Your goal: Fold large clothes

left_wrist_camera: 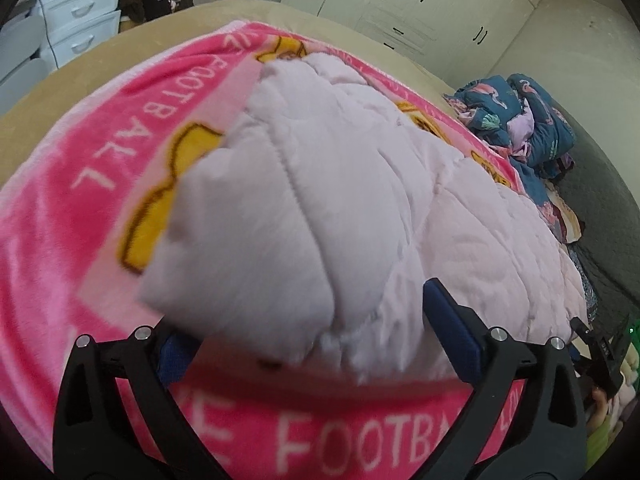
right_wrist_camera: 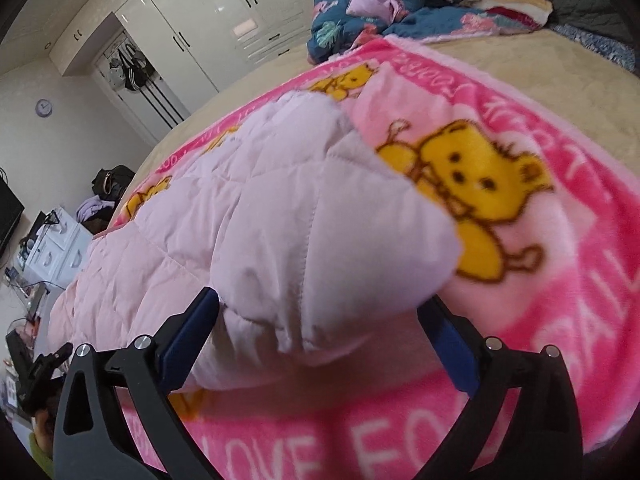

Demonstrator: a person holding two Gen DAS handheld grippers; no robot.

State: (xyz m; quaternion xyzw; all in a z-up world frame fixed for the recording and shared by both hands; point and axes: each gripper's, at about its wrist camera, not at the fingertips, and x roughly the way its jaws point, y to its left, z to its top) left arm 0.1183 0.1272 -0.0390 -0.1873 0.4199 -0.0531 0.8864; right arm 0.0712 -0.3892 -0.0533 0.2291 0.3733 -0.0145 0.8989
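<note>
Jacket [left_wrist_camera: 340,184]: pale pink, quilted, lying on the blanket [left_wrist_camera: 80,216], running from 6 toward 12.
Left gripper [left_wrist_camera: 316,344]: spread wide, corner between fingers, not pinched.
Right gripper [right_wrist_camera: 320,344]: likewise wide, gripping nothing.
Progress: one fold seemingly laid; more folding probably left.

Right claw [right_wrist_camera: 320,328], jaws spread wide, straddles a pale pink quilted jacket [right_wrist_camera: 256,216] on a pink bear-print fleece blanket [right_wrist_camera: 540,280].

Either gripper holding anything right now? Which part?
Nothing held. Left gripper and right gripper stand open, each around a near corner of the pale pink quilted garment, pads apart from it.
</note>
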